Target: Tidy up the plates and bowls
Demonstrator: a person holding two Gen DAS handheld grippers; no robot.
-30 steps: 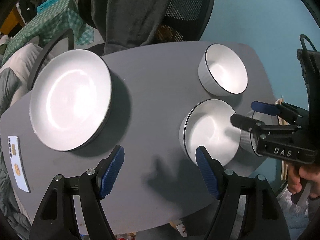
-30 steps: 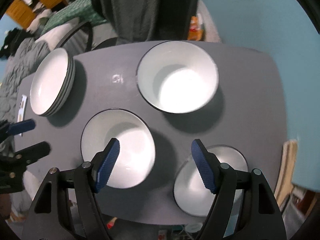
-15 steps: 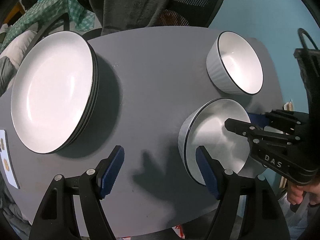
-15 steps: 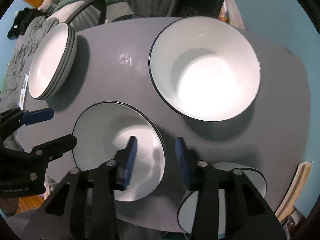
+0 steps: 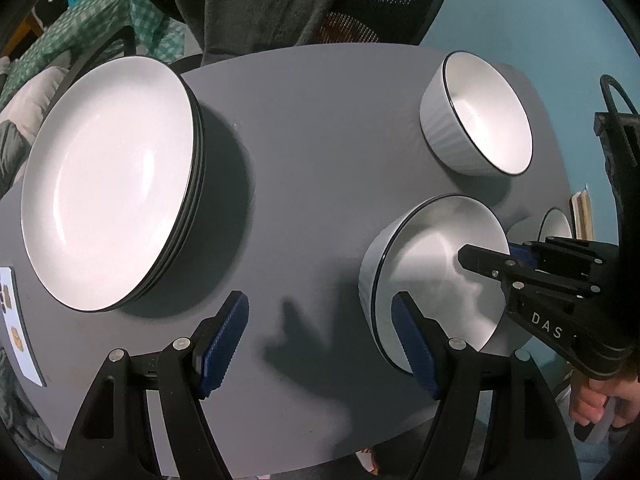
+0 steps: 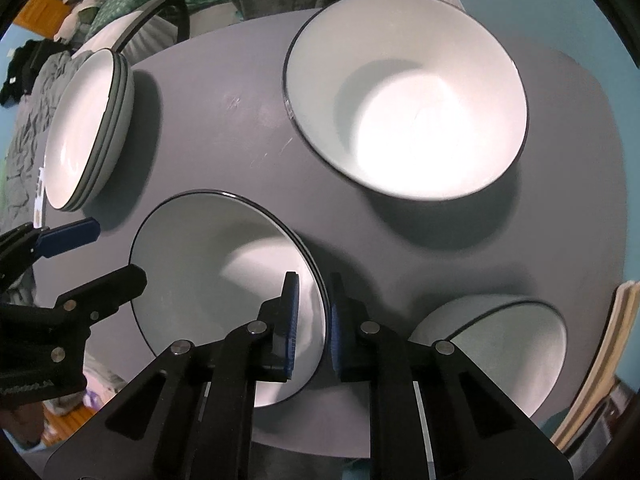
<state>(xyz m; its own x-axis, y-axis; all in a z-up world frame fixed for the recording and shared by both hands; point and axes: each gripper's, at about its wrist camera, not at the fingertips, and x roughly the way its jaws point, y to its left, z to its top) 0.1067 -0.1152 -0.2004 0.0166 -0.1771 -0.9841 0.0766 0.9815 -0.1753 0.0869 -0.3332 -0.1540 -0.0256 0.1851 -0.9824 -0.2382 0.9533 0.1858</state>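
On the grey table [image 5: 300,140] a stack of white, black-rimmed plates [image 5: 112,184] [image 6: 80,132] sits at the left. Three matching bowls stand at the right: a far bowl [image 5: 488,120] [image 6: 420,120], a near bowl [image 5: 432,264] [image 6: 208,264] and a third bowl [image 6: 500,340] by the edge. My right gripper [image 6: 313,284] [image 5: 490,252] points down and straddles the near bowl's right rim. Its jaws are closing, with a thin gap still showing at the inner pad. My left gripper [image 5: 320,304] [image 6: 114,252] hangs open over bare table, one finger close to that bowl's left side.
A chair draped with a dark garment [image 5: 280,0] stands behind the table. A white card [image 5: 16,320] lies at the left edge. A hand [image 5: 600,400] holds the right gripper's handle. Stacked boards [image 6: 608,340] lean beyond the right edge.
The right jaws have drawn in from wide apart to a narrow gap around the near bowl's rim. Both grippers have sunk closer to the table.
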